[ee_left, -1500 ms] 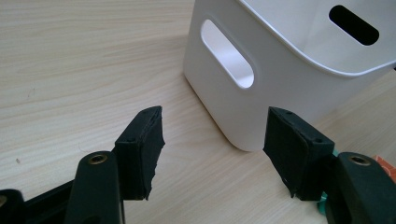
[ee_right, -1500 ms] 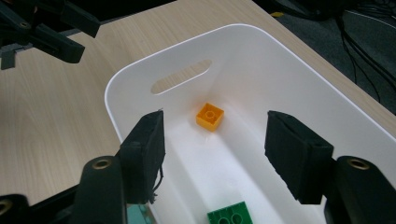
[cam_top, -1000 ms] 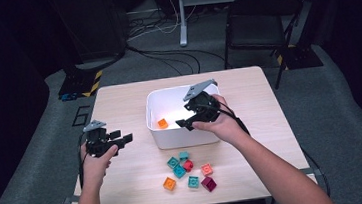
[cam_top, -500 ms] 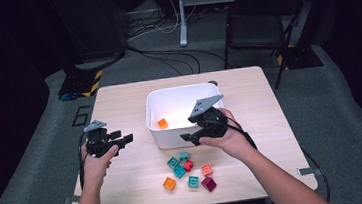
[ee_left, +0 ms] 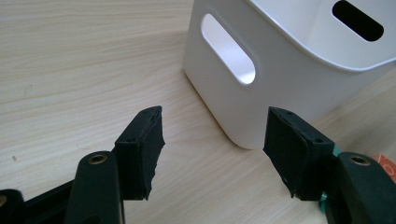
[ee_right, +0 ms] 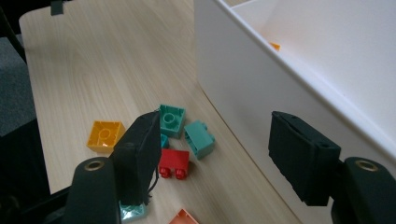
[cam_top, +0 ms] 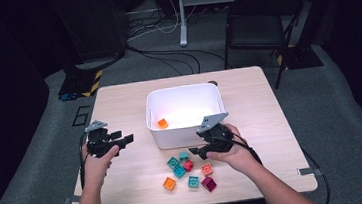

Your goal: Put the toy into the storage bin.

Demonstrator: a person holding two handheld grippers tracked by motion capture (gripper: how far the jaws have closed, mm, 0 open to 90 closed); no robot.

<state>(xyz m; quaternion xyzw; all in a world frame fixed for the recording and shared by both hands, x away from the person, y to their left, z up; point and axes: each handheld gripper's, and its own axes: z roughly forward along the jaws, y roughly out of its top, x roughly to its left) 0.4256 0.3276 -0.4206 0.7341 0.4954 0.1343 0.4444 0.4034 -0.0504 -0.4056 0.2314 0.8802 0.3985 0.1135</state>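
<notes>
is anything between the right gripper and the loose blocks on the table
Nothing visible. The right gripper hangs open just above the blocks, beside the white bin's front wall. In the right gripper view, the red block lies in plain sight between its jaws.

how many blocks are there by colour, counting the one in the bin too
orange: 3, one in the white bin, one at the cluster's left, one paler at its right
teal: 4
red: 1
dark magenta: 1
total: 9 blocks, 8 on the table and 1 in the bin
</notes>
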